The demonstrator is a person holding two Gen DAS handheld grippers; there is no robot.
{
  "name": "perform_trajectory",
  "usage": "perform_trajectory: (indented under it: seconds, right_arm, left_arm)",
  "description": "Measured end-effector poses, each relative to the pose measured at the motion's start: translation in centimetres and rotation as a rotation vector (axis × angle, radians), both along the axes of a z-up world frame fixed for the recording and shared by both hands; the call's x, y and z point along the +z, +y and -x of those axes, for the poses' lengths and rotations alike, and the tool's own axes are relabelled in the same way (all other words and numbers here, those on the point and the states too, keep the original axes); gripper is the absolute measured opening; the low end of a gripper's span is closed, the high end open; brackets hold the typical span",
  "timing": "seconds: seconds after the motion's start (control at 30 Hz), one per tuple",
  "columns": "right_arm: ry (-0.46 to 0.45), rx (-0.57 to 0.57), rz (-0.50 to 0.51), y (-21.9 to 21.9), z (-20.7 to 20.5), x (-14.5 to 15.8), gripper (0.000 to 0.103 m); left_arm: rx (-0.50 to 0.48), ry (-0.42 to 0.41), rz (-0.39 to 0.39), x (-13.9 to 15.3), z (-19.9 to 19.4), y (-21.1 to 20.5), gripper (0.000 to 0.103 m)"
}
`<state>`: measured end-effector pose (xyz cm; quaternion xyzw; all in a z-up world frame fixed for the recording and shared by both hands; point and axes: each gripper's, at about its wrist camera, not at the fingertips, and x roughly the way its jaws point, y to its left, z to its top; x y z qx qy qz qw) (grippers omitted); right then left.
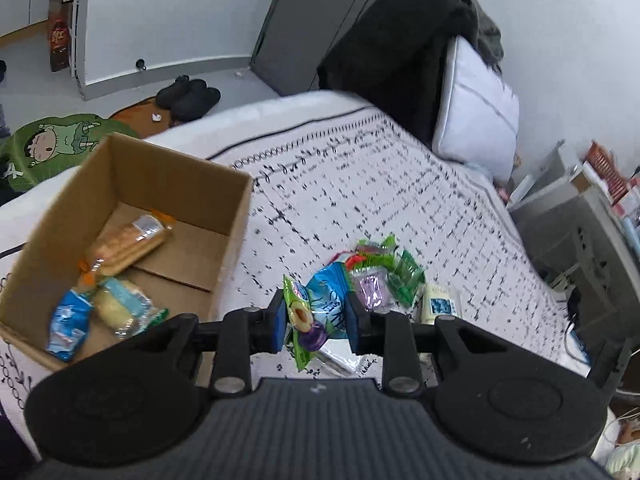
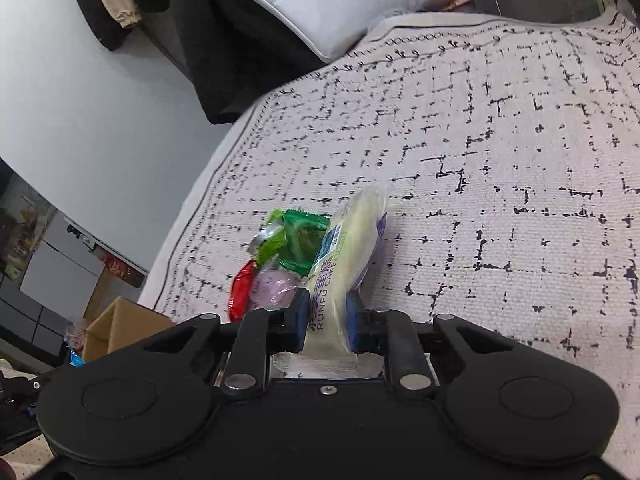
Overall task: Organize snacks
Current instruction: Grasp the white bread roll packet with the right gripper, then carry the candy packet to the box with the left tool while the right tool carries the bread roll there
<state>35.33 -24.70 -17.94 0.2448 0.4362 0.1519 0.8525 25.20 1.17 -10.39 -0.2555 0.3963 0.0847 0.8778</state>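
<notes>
My left gripper [image 1: 316, 318] is shut on a blue and green snack packet [image 1: 316, 308], held above the patterned bed cover. To its left stands an open cardboard box [image 1: 192, 184] with several wrapped snacks inside, among them a biscuit pack [image 1: 128, 244]. Just beyond the held packet lies a small pile of snacks [image 1: 384, 272] in green, purple and red wrappers. In the right wrist view my right gripper [image 2: 328, 318] is shut on a clear-wrapped pale cake packet [image 2: 348, 252], tilted upward. The same pile of snacks [image 2: 280, 264] lies directly left of it.
The bed cover [image 2: 500, 184] stretches wide to the right and beyond. A white pillow [image 1: 476, 116] and dark clothing [image 1: 400, 40] lie at the bed's head. A grey cabinet [image 1: 580, 232] stands by the bed's right side. Slippers [image 1: 188, 96] lie on the floor.
</notes>
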Motion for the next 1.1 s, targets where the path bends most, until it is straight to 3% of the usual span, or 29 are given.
perform_trajectory:
  seconds: [0.3,0.73,1.1]
  right_arm:
    - [-0.046,0.012,-0.019,0.8,2.9,4.1,0.018]
    - [-0.119,0.123,-0.039,8.3,6.2,9.6,0.018]
    - [-0.138,0.197,-0.029,14.5,7.1,11.0,0.018]
  left_arm:
    - [0.106,-0.044,0.072,1.5,2.1,4.4,0.029]
    - [0.153,-0.070,0.113,2.1,3.0,10.0,0.029]
    - [0.168,-0.059,0.182,1.1,3.6,13.3,0.029]
